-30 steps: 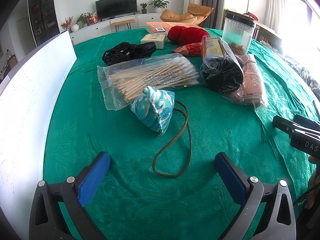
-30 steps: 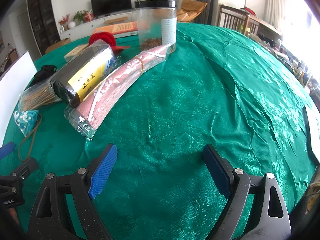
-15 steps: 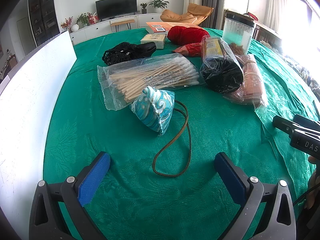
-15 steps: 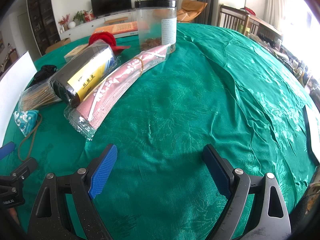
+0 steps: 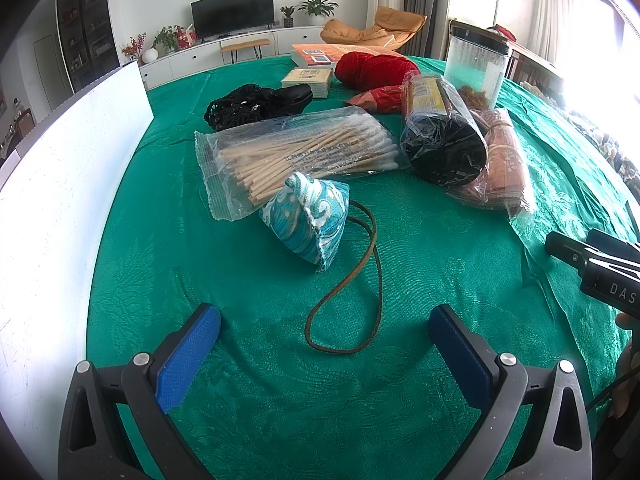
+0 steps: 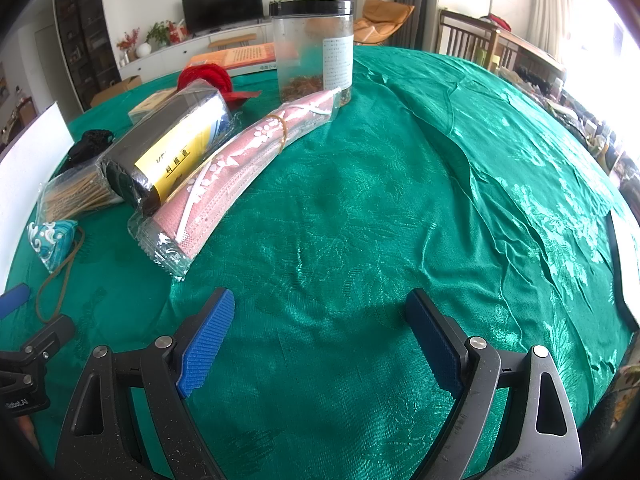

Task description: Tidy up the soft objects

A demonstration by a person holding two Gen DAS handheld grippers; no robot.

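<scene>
Nothing looks sorted yet: my left hand-held gripper (image 5: pixel 324 338) and right hand-held gripper (image 6: pixel 320 336) both gape empty over the surface (image 6: pixel 360 208) (pouch (image 5: pixel 310 216) nearest, yarn (image 5: pixel 374 69) beyond, untouched).

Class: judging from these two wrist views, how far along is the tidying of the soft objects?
Done: nothing visibly sorted. In hand: nothing; left gripper and right gripper both open, empty. Left: teal pouch, red yarn, black mesh bag lie loose on the green tablecloth.

Home living room: television (image 5: pixel 233 11), armchair (image 5: pixel 374 29)
</scene>
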